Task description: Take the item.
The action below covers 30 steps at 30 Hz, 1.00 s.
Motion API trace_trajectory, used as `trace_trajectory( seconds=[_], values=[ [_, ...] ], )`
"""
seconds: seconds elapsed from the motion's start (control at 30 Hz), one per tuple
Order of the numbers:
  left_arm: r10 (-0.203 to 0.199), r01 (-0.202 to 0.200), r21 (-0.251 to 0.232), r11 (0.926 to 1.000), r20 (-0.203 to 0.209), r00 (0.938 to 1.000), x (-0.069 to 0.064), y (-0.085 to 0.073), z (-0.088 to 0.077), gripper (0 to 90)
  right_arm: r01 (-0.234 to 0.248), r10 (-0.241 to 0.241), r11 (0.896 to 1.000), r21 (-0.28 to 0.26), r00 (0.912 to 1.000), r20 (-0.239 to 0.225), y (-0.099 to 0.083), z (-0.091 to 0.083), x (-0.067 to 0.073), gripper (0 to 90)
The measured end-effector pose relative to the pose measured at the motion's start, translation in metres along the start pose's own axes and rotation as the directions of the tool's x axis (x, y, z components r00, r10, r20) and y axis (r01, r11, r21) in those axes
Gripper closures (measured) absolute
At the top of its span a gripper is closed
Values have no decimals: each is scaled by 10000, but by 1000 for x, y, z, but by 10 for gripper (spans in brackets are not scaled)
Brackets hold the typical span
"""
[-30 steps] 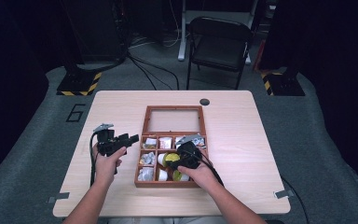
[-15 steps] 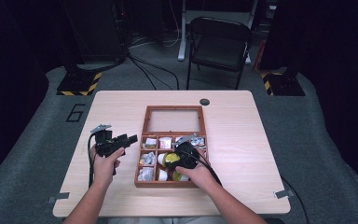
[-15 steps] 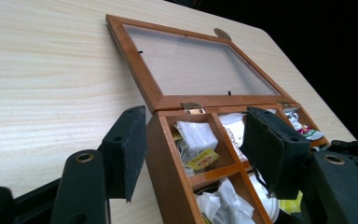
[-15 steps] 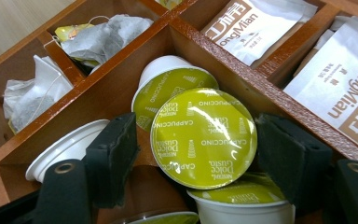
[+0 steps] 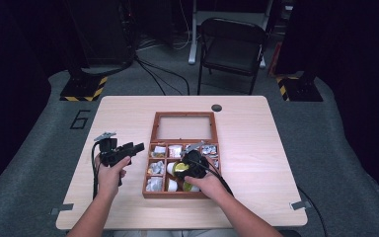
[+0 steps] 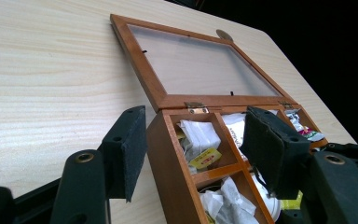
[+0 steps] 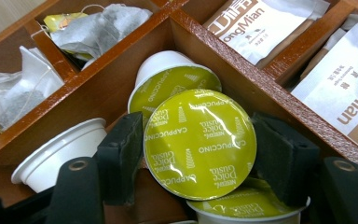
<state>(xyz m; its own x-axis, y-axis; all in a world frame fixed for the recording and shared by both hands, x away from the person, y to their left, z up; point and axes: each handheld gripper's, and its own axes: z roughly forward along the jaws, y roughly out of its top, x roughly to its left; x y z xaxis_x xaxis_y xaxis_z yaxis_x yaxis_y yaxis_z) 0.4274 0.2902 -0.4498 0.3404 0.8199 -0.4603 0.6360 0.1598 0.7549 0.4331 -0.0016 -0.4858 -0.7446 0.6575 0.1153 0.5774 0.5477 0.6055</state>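
An open wooden box point(image 5: 147, 170) with a glass lid point(image 5: 185, 127) laid back flat sits mid-table, its compartments holding tea bags, sachets and coffee capsules. My right gripper point(image 5: 186, 168) reaches into a front compartment. Its jaws have just been closing, and the pads now press both sides of a green-lidded cappuccino capsule point(image 7: 199, 142), with the right gripper point(image 7: 196, 140) tilting it above two more capsules point(image 7: 168, 77). My left gripper point(image 5: 138, 147) hovers left of the box, open and holding nothing. From the left gripper point(image 6: 196, 123) I look past its pads at the box's near corner point(image 6: 168, 154).
White tea bags point(image 7: 95, 25) and JongMian sachets point(image 7: 261, 21) fill neighbouring compartments. A white cup-shaped capsule point(image 7: 58, 151) lies left of the held one. A small dark disc point(image 5: 216, 107) sits near the table's far edge. A folding chair point(image 5: 232, 47) stands beyond the table.
My right gripper has edged slightly to the left over the box's front compartments. The left gripper has kept still.
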Motion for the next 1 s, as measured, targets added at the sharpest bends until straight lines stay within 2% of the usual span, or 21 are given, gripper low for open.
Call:
trace_trajectory(
  seconds=[0.2,0.37,0.63,0.8,0.97,1.0],
  values=[
    [58,-58,5,10000,-19,10000,1,0,0,399,-51,50,10000,19,10000,29,0,1,0,367],
    [-95,95,-88,9999,-13,10000,1,0,0,399,-22,22,10000,-12,10000,-92,0,0,-2,369],
    [-184,184,-50,9998,-16,9998,1,0,-1,399,-90,74,9989,-471,9994,-345,8,-18,-1,370],
    [-29,29,-140,9999,-39,10000,3,1,-1,399,-175,142,9975,-683,9987,-484,11,-28,-1,370],
    [-182,181,-130,9998,-61,9998,2,0,-2,399,-234,196,9963,-829,9987,-464,14,-40,-6,371],
    [-160,159,-127,9998,-68,9998,3,1,-2,399,-367,337,9957,-846,9987,-376,15,-43,-8,371]
  ],
)
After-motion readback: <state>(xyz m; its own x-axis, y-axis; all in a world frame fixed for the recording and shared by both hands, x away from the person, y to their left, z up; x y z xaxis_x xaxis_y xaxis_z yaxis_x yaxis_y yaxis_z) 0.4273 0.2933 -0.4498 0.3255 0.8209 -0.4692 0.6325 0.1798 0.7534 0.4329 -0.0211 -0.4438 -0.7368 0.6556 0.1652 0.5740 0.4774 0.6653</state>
